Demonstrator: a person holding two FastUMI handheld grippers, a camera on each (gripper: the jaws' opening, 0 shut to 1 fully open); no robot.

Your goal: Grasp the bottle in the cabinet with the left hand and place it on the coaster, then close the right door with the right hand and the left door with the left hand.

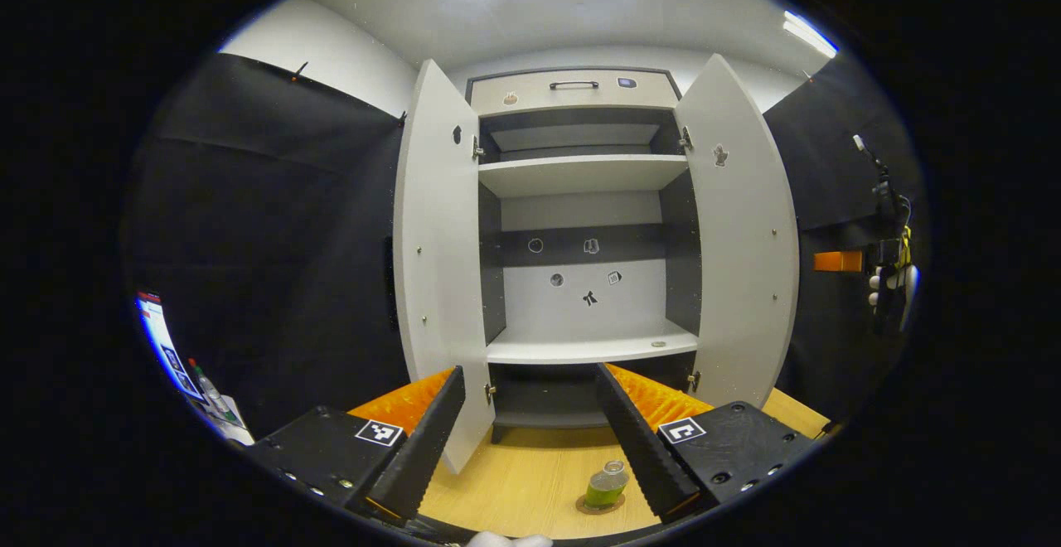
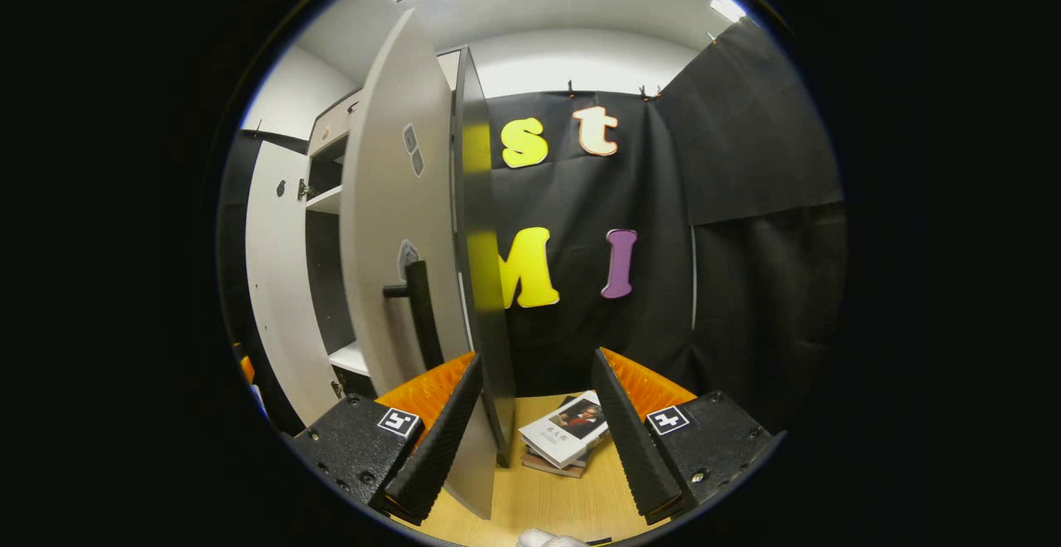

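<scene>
One green bottle stands on one round coaster on the wooden table, before a cabinet with two open doors. Left gripper and right gripper both gape empty. Two books lie stacked.

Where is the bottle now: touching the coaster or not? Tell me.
Touching. The left gripper view shows the bottle standing upright on the coaster, with no gap visible.

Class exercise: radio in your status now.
Left gripper open, right gripper open at right door edge. Bottle on coaster. Both doors open.
</scene>
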